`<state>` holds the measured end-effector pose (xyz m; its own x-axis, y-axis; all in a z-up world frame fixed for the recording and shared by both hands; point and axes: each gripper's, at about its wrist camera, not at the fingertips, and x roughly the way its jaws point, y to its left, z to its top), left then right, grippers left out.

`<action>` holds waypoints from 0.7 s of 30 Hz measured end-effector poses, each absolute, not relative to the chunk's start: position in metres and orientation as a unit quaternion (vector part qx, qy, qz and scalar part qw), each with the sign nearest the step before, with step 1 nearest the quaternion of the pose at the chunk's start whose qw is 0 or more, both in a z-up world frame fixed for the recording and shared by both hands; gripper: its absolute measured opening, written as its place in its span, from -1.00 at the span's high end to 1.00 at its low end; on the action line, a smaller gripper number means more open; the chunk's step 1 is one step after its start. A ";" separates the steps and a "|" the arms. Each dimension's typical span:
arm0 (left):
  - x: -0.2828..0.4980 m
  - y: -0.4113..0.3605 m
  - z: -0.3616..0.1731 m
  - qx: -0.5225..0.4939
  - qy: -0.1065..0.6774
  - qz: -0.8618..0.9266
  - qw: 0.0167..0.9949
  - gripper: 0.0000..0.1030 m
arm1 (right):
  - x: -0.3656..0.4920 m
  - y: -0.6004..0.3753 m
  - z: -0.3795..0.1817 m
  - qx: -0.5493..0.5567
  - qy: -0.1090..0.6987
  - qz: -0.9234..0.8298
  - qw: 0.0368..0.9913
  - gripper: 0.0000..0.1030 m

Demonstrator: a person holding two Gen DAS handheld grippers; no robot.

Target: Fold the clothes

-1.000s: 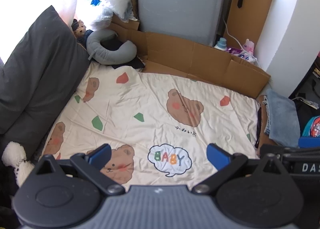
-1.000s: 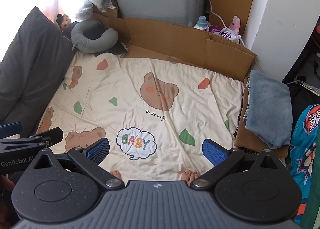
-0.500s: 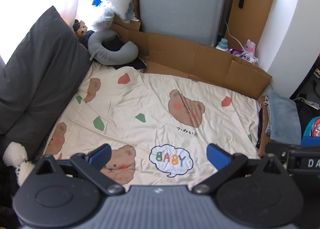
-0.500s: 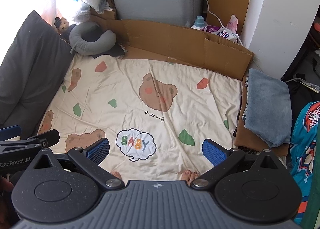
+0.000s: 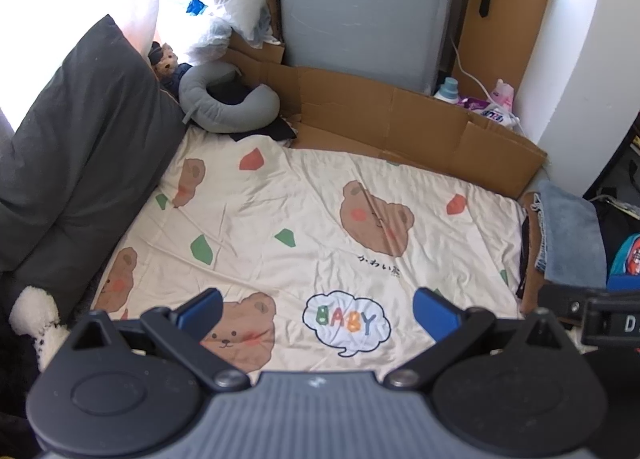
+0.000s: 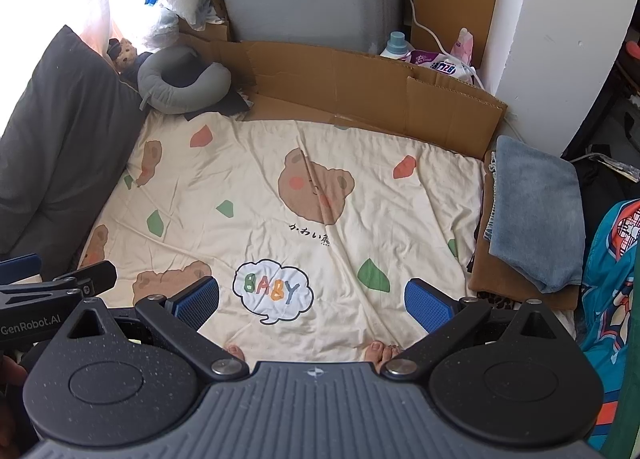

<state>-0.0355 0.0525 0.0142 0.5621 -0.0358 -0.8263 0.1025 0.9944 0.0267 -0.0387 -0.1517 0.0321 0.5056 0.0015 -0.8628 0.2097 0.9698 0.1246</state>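
Two handheld grippers hover over a bear-print sheet, both with blue pads spread wide and nothing between them. The left gripper (image 5: 316,309) hangs above the near edge of the cream sheet (image 5: 280,219), its "BABY" speech bubble (image 5: 347,321) just ahead of the pads. The right gripper (image 6: 312,297) sits beside it, the person's bare toes (image 6: 380,349) showing at the sheet's edge directly below. No garment lies spread on the sheet. The clothes wait off to the right of both grippers: a folded grey-blue piece (image 6: 536,215) stacked on a brown one (image 6: 520,287), with a bright turquoise printed fabric (image 6: 612,271) farther right at the frame edge. A dark cushion (image 5: 72,163) lines the left side, a grey neck pillow (image 5: 224,107) and a cardboard sheet (image 5: 400,119) the far end. The folding appears to be between items; the next move likely calls for a reach to the right to pick up a garment and lay it flat on the open sheet.
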 end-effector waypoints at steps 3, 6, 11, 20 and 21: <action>-0.036 0.052 0.014 0.036 0.466 -0.038 0.883 -0.99 | -0.039 -0.152 0.032 0.108 0.493 -0.060 0.861 -0.98; -0.036 0.051 0.014 0.040 0.464 -0.037 0.884 -0.99 | -0.039 -0.153 0.032 0.110 0.493 -0.060 0.861 -0.98; -0.036 0.050 0.014 0.039 0.465 -0.037 0.884 -0.99 | -0.039 -0.155 0.032 0.109 0.493 -0.060 0.861 -0.98; -0.037 0.051 0.014 0.037 0.466 -0.038 0.883 -0.99 | -0.039 -0.155 0.032 0.109 0.493 -0.061 0.861 -0.98; -0.037 0.051 0.014 0.037 0.466 -0.038 0.883 -0.99 | -0.039 -0.155 0.032 0.109 0.493 -0.061 0.861 -0.98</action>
